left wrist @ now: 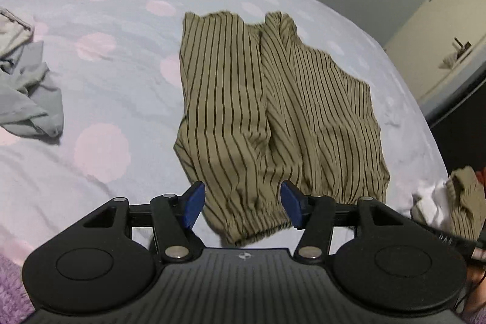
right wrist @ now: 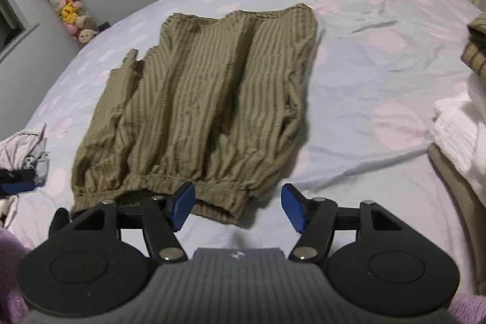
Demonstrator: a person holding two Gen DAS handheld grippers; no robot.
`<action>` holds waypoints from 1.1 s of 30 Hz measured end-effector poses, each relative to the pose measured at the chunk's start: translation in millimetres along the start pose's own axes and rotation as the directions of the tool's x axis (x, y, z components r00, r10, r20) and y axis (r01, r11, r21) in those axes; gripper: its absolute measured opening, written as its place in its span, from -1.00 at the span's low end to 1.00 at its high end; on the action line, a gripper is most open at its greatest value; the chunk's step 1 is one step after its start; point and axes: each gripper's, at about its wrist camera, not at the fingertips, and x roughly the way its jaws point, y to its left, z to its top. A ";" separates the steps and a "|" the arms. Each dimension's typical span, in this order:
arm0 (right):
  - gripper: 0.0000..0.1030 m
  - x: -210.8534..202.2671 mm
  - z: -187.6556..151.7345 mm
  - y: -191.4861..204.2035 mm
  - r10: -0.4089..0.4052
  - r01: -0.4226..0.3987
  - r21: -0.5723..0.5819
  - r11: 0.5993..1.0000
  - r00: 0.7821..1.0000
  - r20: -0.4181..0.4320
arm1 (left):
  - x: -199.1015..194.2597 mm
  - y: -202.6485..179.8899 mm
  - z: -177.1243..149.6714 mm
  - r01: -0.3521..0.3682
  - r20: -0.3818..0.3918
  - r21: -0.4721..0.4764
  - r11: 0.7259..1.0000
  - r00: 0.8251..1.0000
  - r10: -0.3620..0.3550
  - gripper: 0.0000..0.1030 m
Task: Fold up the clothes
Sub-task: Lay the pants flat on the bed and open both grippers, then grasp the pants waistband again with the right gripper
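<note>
Olive shorts with dark stripes [left wrist: 267, 111] lie spread flat on the bed, elastic waistband nearest to me. My left gripper [left wrist: 243, 207] hovers over the waistband's left part. It is open, and the cloth lies loose between the blue pads [left wrist: 193, 204], which do not press on it. In the right wrist view the same shorts [right wrist: 206, 105] stretch away from me. My right gripper [right wrist: 237, 205] is open at the waistband's right end, its left pad [right wrist: 182, 202] over the hem and its right pad over bare sheet.
The bed sheet [left wrist: 106, 66] is pale lilac with pink dots. Crumpled grey clothes [left wrist: 27, 99] lie at the left. A stack of folded white and striped items [right wrist: 461, 123] sits at the right edge. Plush toys [right wrist: 66, 2] and a wardrobe [left wrist: 440, 35] stand by the walls.
</note>
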 end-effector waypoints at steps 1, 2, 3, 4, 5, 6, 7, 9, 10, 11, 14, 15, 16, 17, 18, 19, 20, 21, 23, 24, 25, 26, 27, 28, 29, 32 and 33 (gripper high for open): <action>0.28 -0.2 -0.9 -1.7 -0.014 0.014 -0.005 1.000 1.000 -0.005 | 0.1 -2.2 1.6 -0.007 0.000 -0.004 1.000 1.000 0.007 0.03; 0.28 -0.7 -2.1 -3.8 -0.027 0.027 -0.008 1.000 1.000 -0.008 | 2.1 -4.3 2.5 -0.015 -0.004 -0.005 1.000 1.000 0.015 0.03; 0.28 -1.9 -3.7 -6.5 -0.041 0.041 -0.008 0.999 0.999 -0.008 | 4.3 -6.6 3.3 -0.023 -0.008 -0.003 1.000 1.000 0.023 0.03; 0.28 -4.5 -5.2 -9.4 -0.049 0.049 -0.005 0.999 0.999 -0.003 | 7.1 -9.7 3.9 -0.032 -0.012 0.008 0.999 0.999 0.032 0.03; 0.28 -9.5 -6.4 -12.9 -0.049 0.049 0.005 0.999 0.999 0.010 | 10.3 -12.5 4.0 -0.042 -0.011 0.022 0.999 0.999 0.042 0.03; 0.28 -13.9 -7.7 -16.3 -0.046 0.046 0.016 0.999 0.999 0.024 | 14.0 -14.8 4.2 -0.051 -0.006 0.040 0.998 0.999 0.052 0.03; 0.29 -16.8 -9.0 -19.3 -0.038 0.036 0.032 0.999 0.999 0.039 | 18.2 -16.7 4.2 -0.064 -0.002 0.057 0.996 0.998 0.064 0.03; 0.37 -17.7 -9.8 -22.2 -0.023 0.019 0.063 0.998 0.998 0.060 | 28.7 -16.4 2.5 -0.107 -0.003 0.078 0.991 0.994 0.108 0.03; 0.38 -16.4 -9.9 -22.4 -0.019 0.014 0.074 0.997 0.998 0.065 | 33.4 -14.0 0.7 -0.122 -0.009 0.076 0.990 0.992 0.123 0.03; 0.38 -13.3 -9.8 -21.2 -0.018 0.012 0.080 0.997 0.998 0.067 | 38.8 -9.8 -1.4 -0.127 -0.019 0.062 0.990 0.992 0.128 0.03; 0.38 1.6 -6.1 -15.7 -0.003 -0.003 0.109 0.994 0.999 0.054 | 54.3 5.0 -6.6 -0.132 -0.047 0.016 0.991 0.990 0.133 0.03; 0.38 7.1 -4.6 -14.1 0.006 -0.012 0.122 0.992 0.999 0.047 | 59.2 9.8 -7.9 -0.132 -0.056 0.001 0.991 0.990 0.132 0.03; 0.38 12.5 -3.5 -12.7 0.014 -0.019 0.133 0.991 0.999 0.039 | 63.5 13.1 -8.3 -0.129 -0.065 -0.014 0.991 0.990 0.128 0.03; 0.38 17.7 -2.9 -11.6 0.019 -0.023 0.139 0.990 0.999 0.030 | 67.7 16.5 -8.7 -0.127 -0.074 -0.028 0.992 0.989 0.125 0.02; 0.38 22.4 -2.9 -11.3 0.023 -0.026 0.146 0.989 1.000 0.022 | 71.9 19.8 -9.0 -0.124 -0.083 -0.042 0.991 0.989 0.121 0.00; 0.38 26.4 -3.6 -12.1 0.023 -0.024 0.156 0.988 1.000 0.014 | 75.8 22.7 -9.4 -0.121 -0.090 -0.054 0.991 0.989 0.116 -0.01; 0.38 30.2 -4.4 -13.7 0.025 -0.026 0.167 0.986 1.000 0.005 | 78.8 23.8 -9.7 -0.114 -0.092 -0.061 0.992 0.990 0.108 -0.01; 0.36 33.4 -5.1 -16.5 0.033 -0.032 0.183 0.983 0.999 -0.003 | 81.6 24.8 -10.1 -0.109 -0.094 -0.066 0.992 0.990 0.102 -0.05; 0.31 37.9 -5.9 -22.7 0.052 -0.047 0.215 0.975 0.999 -0.014 | 86.7 26.0 -12.1 -0.115 -0.093 -0.075 0.991 0.990 0.108 -0.11; 0.24 40.3 -6.1 -25.9 0.061 -0.054 0.232 0.971 0.998 -0.020 | 88.4 26.0 -13.7 -0.123 -0.091 -0.078 0.989 0.989 0.115 -0.13; 0.19 43.4 -6.0 -28.6 0.069 -0.059 0.247 0.967 0.997 -0.030 | 89.9 25.8 -15.2 -0.130 -0.089 -0.081 0.988 0.988 0.123 -0.17; 0.06 47.2 -6.2 -30.5 0.077 -0.063 0.260 0.964 0.996 -0.043 | 90.4 24.9 -15.9 -0.137 -0.084 -0.077 0.988 0.988 0.130 -0.20; -0.05 51.1 -6.5 -32.0 0.086 -0.068 0.271 0.960 0.995 -0.057 | 90.8 24.4 -16.4 -0.143 -0.077 -0.071 0.987 0.987 0.138 -0.27; -0.22 54.8 -6.7 -32.4 0.096 -0.073 0.276 0.958 0.993 -0.069 | 91.0 23.8 -16.9 -0.150 -0.072 -0.063 0.987 0.987 0.145 -0.36; -0.35 58.1 -6.7 -32.3 0.105 -0.079 0.277 0.958 0.991 -0.081 | 91.1 23.5 -17.8 -0.153 -0.069 -0.056 0.987 0.986 0.149 -0.40; -0.61 58.2 -7.6 -30.7 0.105 -0.079 0.269 0.960 0.991 -0.082 | 88.6 21.9 -19.0 -0.160 -0.061 -0.043 0.986 0.986 0.157 -0.68; -0.67 57.4 -8.0 -30.0 0.102 -0.078 0.266 0.961 0.992 -0.080 | 87.3 21.3 -19.5 -0.160 -0.057 -0.040 0.986 0.986 0.157 -0.77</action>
